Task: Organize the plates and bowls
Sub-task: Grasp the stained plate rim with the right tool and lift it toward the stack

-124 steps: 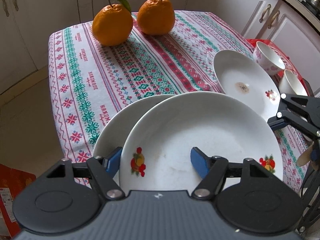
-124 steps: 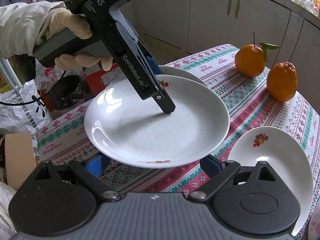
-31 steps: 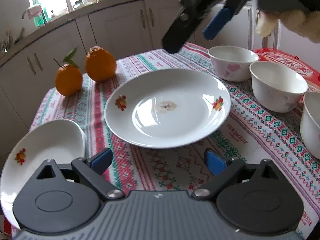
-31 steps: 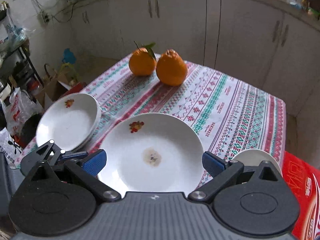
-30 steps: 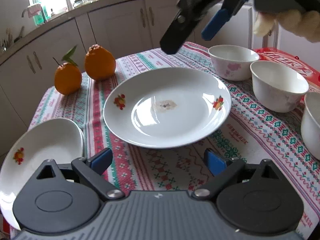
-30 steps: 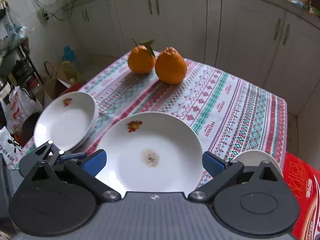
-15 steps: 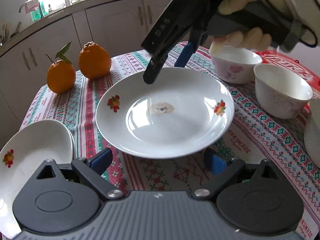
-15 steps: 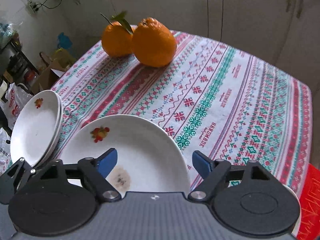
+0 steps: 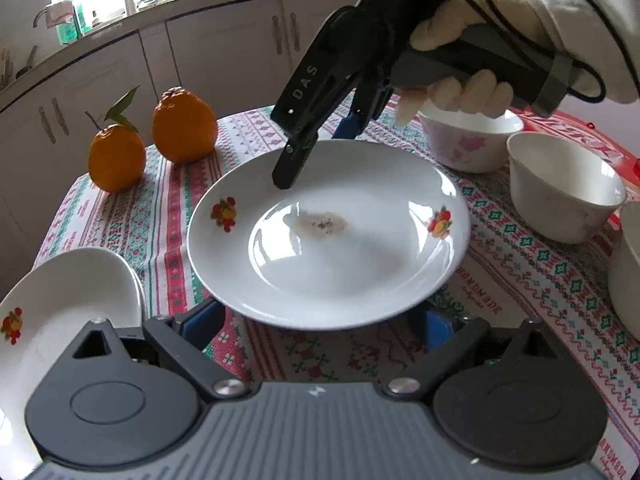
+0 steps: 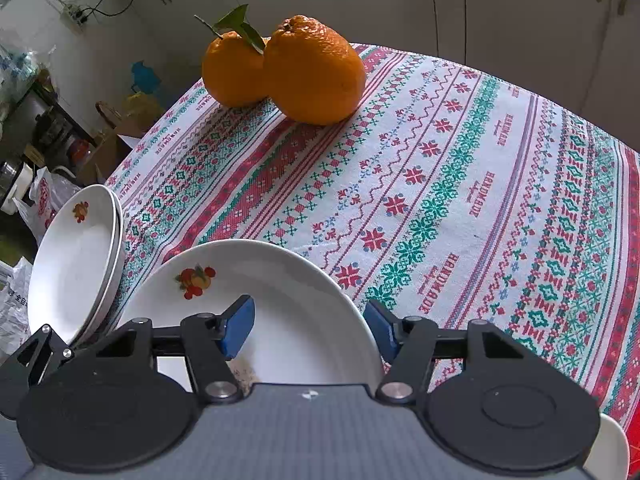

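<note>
A white plate (image 9: 328, 236) with fruit decals and a brown stain lies mid-table; it also shows in the right wrist view (image 10: 280, 320). My right gripper (image 10: 310, 330) straddles its far rim, one finger over the plate and one outside, jaws partly closed but not clamped; it also shows in the left wrist view (image 9: 316, 144). My left gripper (image 9: 320, 320) is open and empty, just short of the plate's near rim. Two stacked plates (image 9: 60, 320) sit at the table's left edge, also in the right wrist view (image 10: 76, 256). Three white bowls stand right: a floral one (image 9: 468, 140), a plain one (image 9: 560, 188), another at the frame edge (image 9: 628, 272).
Two oranges (image 9: 156, 140) sit at the table's far left, also in the right wrist view (image 10: 288, 68). The patterned tablecloth (image 10: 460, 184) covers a small table. Cabinets stand behind. A red box (image 9: 580, 136) lies past the bowls.
My right gripper has come down onto the stained plate's far rim and narrowed its jaws. My left gripper has moved closer to the plate's near rim.
</note>
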